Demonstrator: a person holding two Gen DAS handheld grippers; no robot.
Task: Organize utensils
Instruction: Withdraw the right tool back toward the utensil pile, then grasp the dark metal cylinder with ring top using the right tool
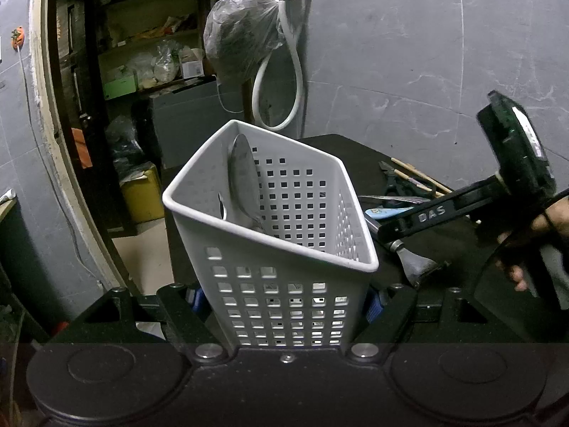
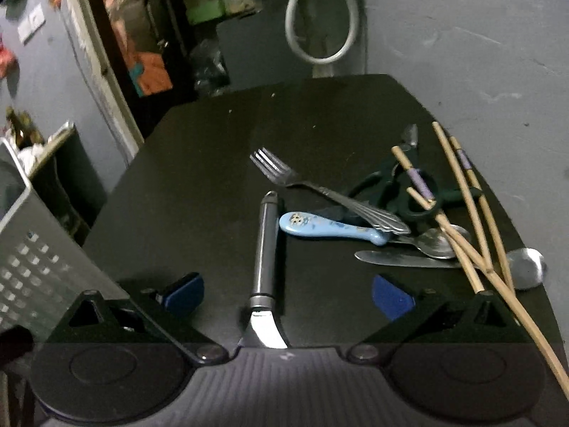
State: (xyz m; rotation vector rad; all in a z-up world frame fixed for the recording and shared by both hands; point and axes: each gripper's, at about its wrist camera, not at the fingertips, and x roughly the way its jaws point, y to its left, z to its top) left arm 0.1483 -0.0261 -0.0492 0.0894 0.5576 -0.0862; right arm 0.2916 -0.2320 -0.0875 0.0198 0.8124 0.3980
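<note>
Matte black table [image 2: 199, 163] — perforated white plastic basket [image 1: 277, 284], steel spoon [image 1: 242, 181]

Left tongs [image 1: 284, 306] clamped, right tongs [image 2: 288, 293] spread wide, angled downward

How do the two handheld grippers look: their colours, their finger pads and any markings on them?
Both grippers are black, with angular fingers that have triangular cut-outs, blue pads at the tips, and silver screws. The left gripper and the right gripper each have two round discs at the base. The right gripper's bar bears the raised letters "DAS".
</note>
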